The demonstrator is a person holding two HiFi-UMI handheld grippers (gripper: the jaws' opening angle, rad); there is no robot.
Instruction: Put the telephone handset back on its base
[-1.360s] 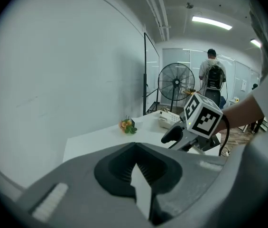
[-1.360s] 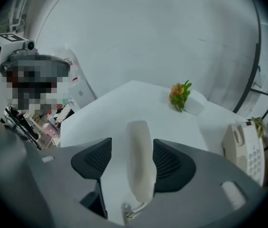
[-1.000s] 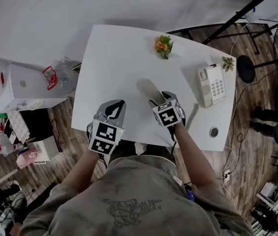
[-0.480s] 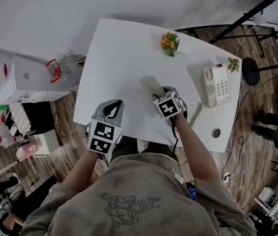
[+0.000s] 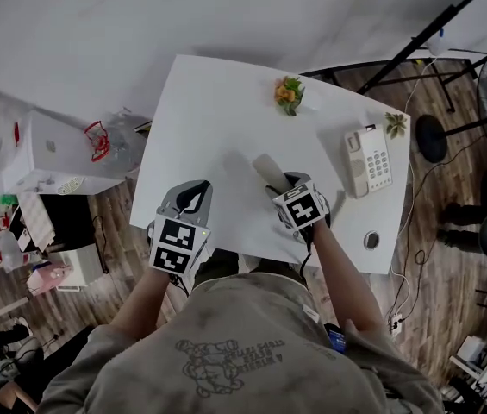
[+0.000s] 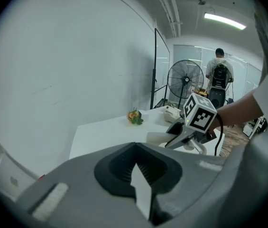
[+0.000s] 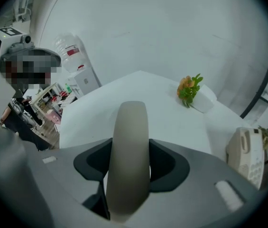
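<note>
Beige handset (image 7: pixel 130 122) pinched at mid-length between the jaws of the right gripper (image 7: pixel 130 164), just drawn in onto it; gripped at the waist, probably for balance in carrying. Seemingly lifted a little off the table (image 5: pixel 200 119), shadow cast beside. Left gripper (image 6: pixel 134 169) pressed together, empty, kept at the near edge, likely out of the way. Base (image 5: pixel 369 160) well apart to the right, near the far corner, keypad up, cradle bare to receive the handset.
</note>
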